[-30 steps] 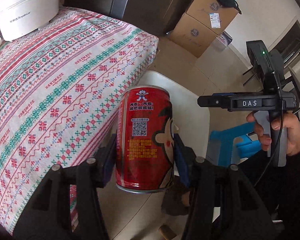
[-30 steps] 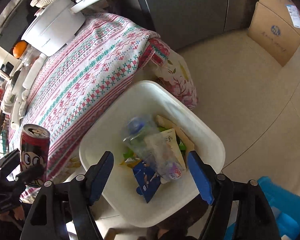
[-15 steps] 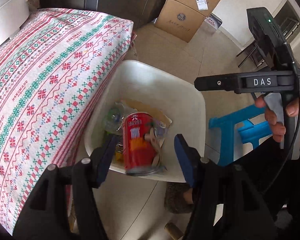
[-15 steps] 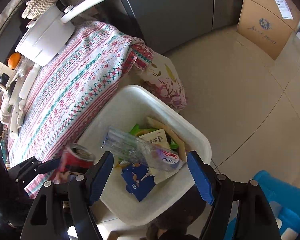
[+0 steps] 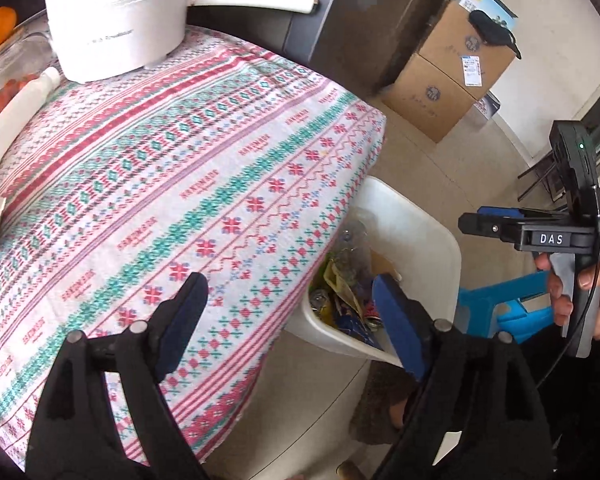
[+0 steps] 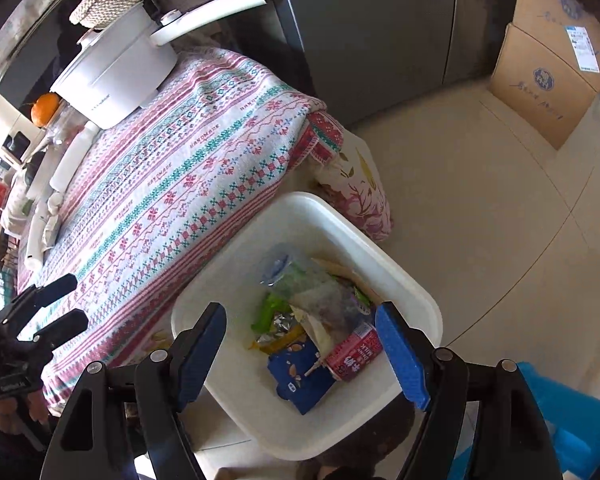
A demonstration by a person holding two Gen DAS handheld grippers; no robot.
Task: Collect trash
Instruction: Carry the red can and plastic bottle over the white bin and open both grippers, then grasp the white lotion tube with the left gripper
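Lying on its side in white plastic trash bin (image 6: 414, 296): red drink can (image 6: 354, 354); hovering with jaws spread, empty: left gripper (image 5: 290, 320), right gripper (image 6: 300, 348).

White electric pot (image 5: 116, 20) on patterned tablecloth (image 5: 172, 184), orange (image 6: 46, 109) beside it, cardboard boxes (image 5: 456, 76) on floor, blue stool (image 5: 508, 308)

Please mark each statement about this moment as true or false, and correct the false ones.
1. The left claw holds the red can. False: it is open and empty; the can lies in the white bin.
2. The right claw is open above the bin. True.
3. A white pot stands on the patterned tablecloth. True.
4. The bin stands on the table. False: it stands on the floor beside the table.
5. An orange lies inside the bin. False: it is beyond the pot.
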